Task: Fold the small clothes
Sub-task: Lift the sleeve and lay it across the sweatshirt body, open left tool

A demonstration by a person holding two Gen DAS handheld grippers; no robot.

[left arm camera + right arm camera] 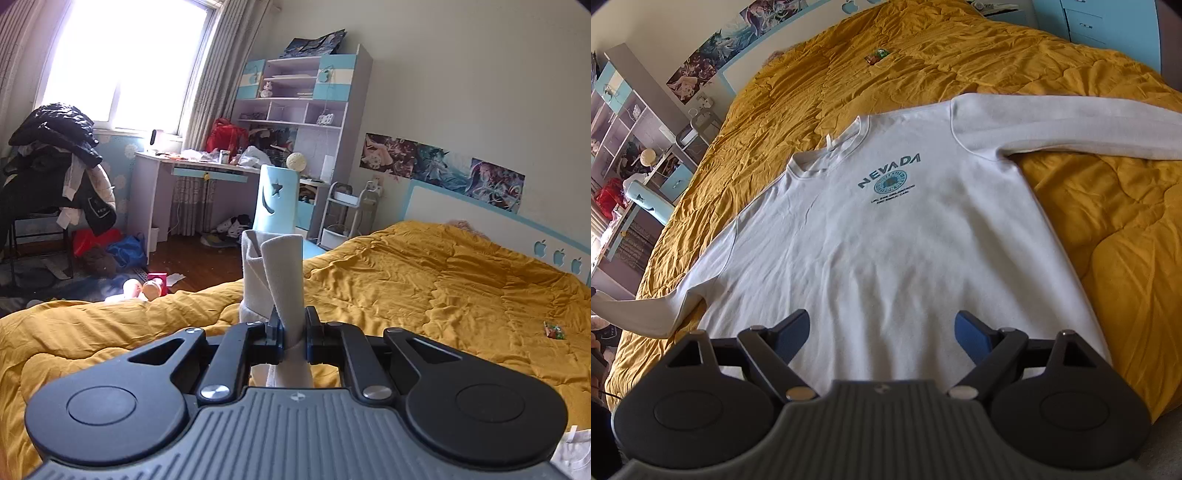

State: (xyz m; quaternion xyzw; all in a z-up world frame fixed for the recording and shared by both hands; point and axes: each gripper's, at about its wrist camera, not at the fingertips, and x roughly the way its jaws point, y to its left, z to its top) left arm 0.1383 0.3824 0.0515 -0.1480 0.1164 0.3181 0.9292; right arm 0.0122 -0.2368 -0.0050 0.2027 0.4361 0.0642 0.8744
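A white long-sleeved sweatshirt (pixel 886 251) printed "NEVADA" lies face up on the yellow quilt (pixel 1108 229), neck away from me. Its right sleeve (pixel 1071 125) stretches out flat to the right. Its left sleeve (pixel 639 314) runs off to the left edge. My left gripper (pixel 294 330) is shut on that sleeve's cuff (pixel 275 269), which stands up between the fingers above the quilt (pixel 424 280). My right gripper (pixel 881 334) is open and empty, hovering over the sweatshirt's lower hem area.
A small colourful wrapper (pixel 876 57) lies on the quilt near the headboard (pixel 480 218). Beyond the bed's side stand a blue chair (pixel 277 203), a cluttered desk (pixel 192 166) with shelves, and a chair piled with clothes (pixel 55 162). Toys lie on the floor (pixel 144 288).
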